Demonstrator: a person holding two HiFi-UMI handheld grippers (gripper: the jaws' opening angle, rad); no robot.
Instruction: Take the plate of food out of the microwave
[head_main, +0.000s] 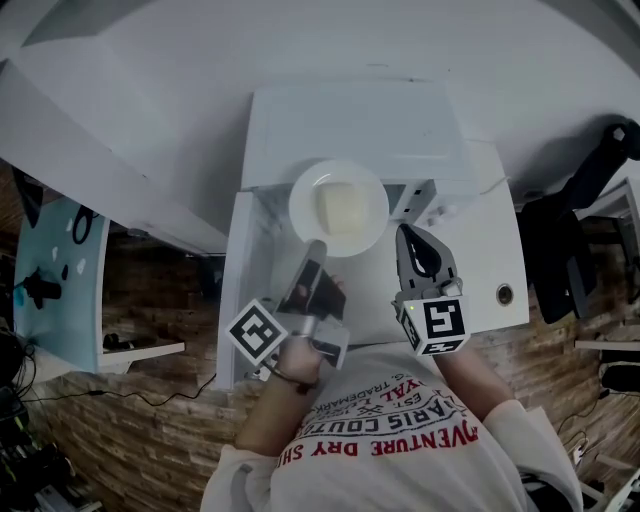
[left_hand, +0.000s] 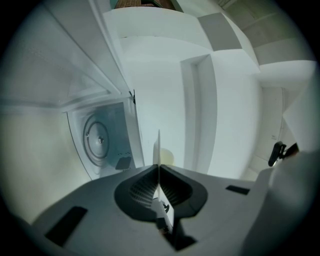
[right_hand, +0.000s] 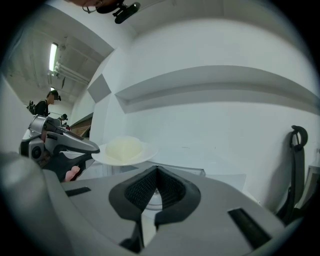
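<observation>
Looked down on a white tabletop (head_main: 490, 270) over a wood-plank floor (head_main: 130, 420), with something black, perhaps a chair (head_main: 585, 215), at the right edge of the frame. Found a white microwave (head_main: 350, 130) at upper centre, with its door (head_main: 245, 270) swung open toward the lower left.

Read red print on the white shirt (head_main: 400, 440) at the bottom of the frame, upside down and partly cut off: "TRADEMARK", "EST.", "VENTURE DRY". Noted a black-and-white square marker on the left cube (head_main: 255, 335) and on the right cube (head_main: 440, 325).

Gripped the plate (head_main: 303, 200) at its lower rim with the left tool (head_main: 317, 250), clamped narrow on the thin edge. Saw that rim edge-on in the left gripper view, pinched between the ribbed pads (left_hand: 145, 187). Held the plate outside the cavity, in the air before the microwave's opening, with pale yellowish food (head_main: 345, 207) heaped at its middle. Spotted the round turntable (left_hand: 98, 141) inside the cavity at the left middle of the left gripper view.

Reached the left hand (head_main: 298, 355) up from bottom centre, leaning toward the upper right. Angled the right forearm (head_main: 480, 380) in from the lower right. Pointed the right tool (head_main: 405, 235) up the frame, just right of the plate and apart from it, with jaws pressed together on nothing.
</observation>
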